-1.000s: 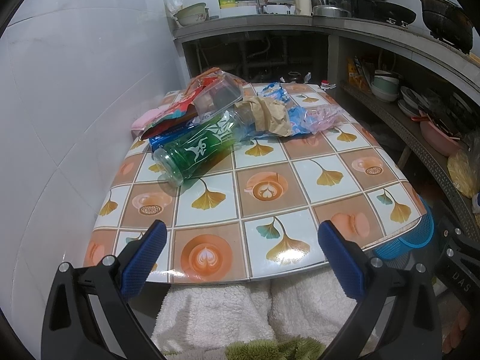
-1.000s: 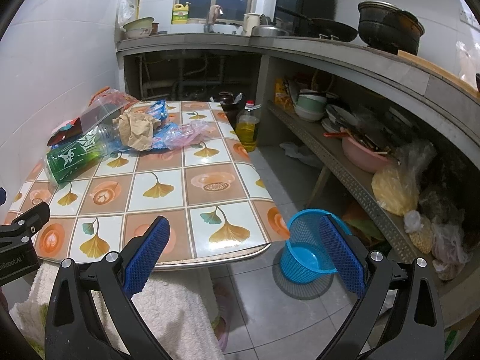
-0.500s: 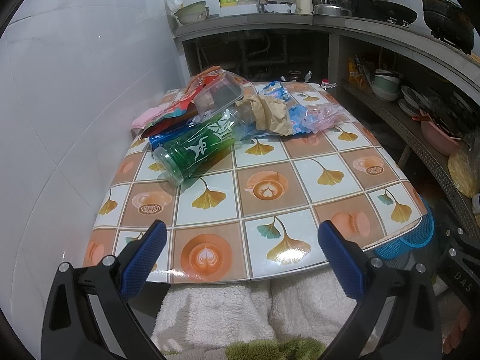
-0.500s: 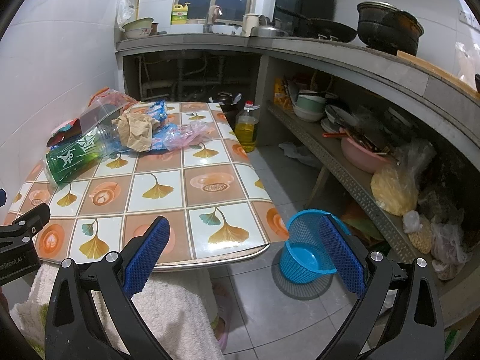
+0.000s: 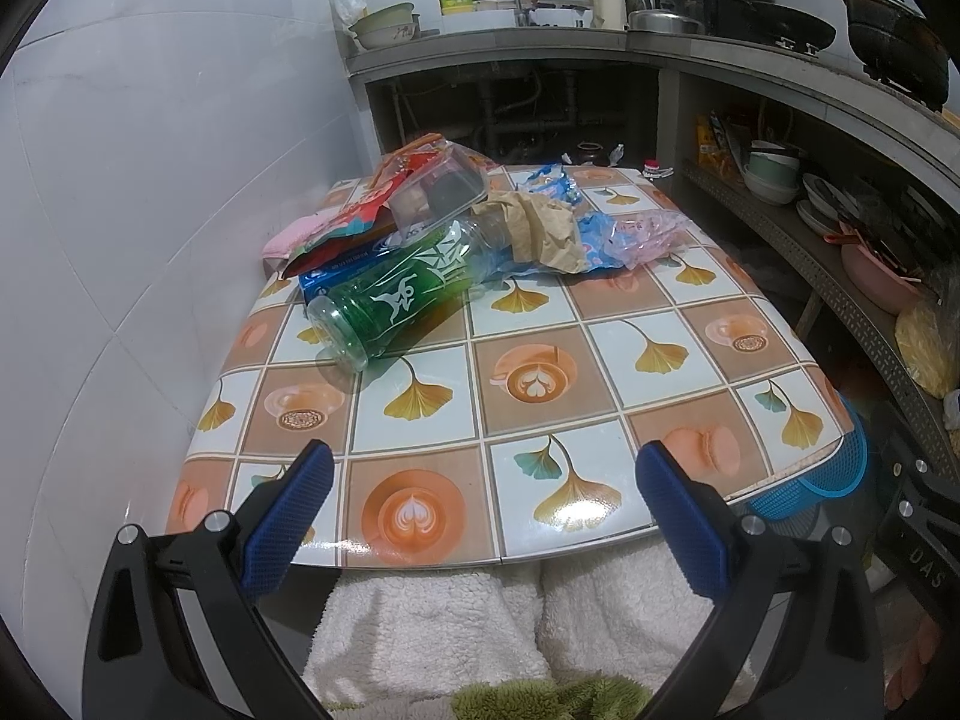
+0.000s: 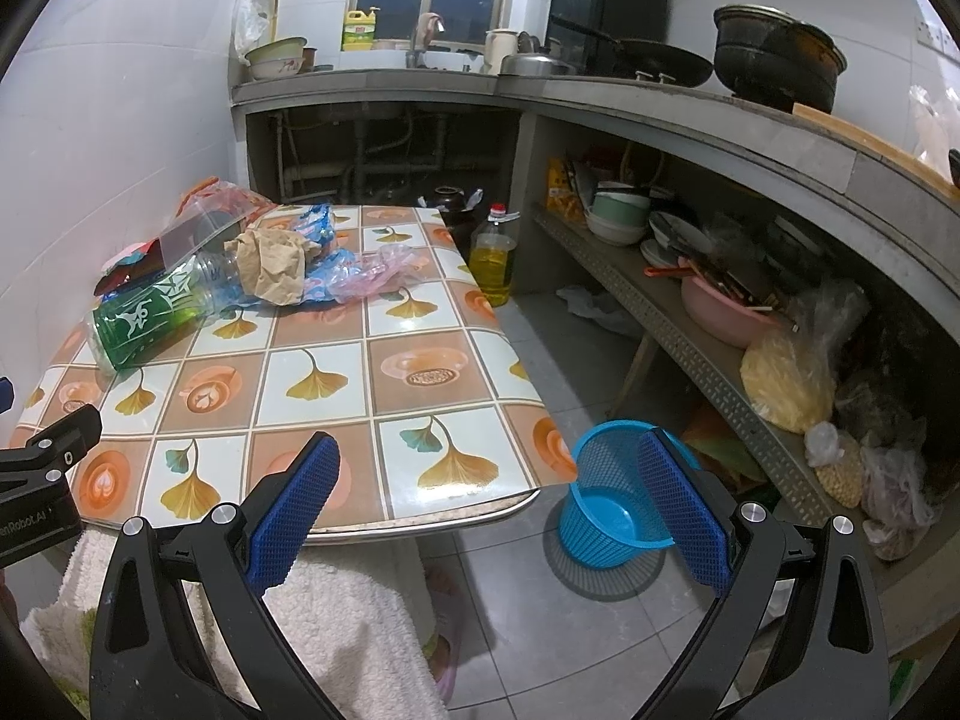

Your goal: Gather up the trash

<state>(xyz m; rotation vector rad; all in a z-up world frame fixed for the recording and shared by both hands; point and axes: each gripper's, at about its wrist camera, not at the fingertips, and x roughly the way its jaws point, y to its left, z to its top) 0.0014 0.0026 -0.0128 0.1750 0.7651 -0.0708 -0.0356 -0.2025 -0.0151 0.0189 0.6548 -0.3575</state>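
Landmark: the table [image 5: 600,372], covered in a tile-pattern cloth.

Left gripper [image 5: 483,516]: held at the table's near edge, jaws wide apart, nothing between them. Right gripper [image 6: 489,504]: held off the table's near right corner, jaws wide apart, empty.

Trash is heaped at the table's far left end, against the wall side. Bottle [image 5: 396,300], green label, lies on its side at the front of the heap, base toward the near edge. Behind it, touching its neck end, is crumpled brown paper [image 5: 543,228]. A clear tub [image 5: 441,192] rests tilted on top of red wrappers [image 5: 354,219]. Blue wrapper [image 5: 591,240] and pink bag [image 5: 651,234] lie to the right of the paper, touching it.

Basket [image 6: 618,495], blue mesh, stands upright on the floor just beside the table's near right corner. Oil bottle [image 6: 492,267] stands on the floor beside the table's far right edge.
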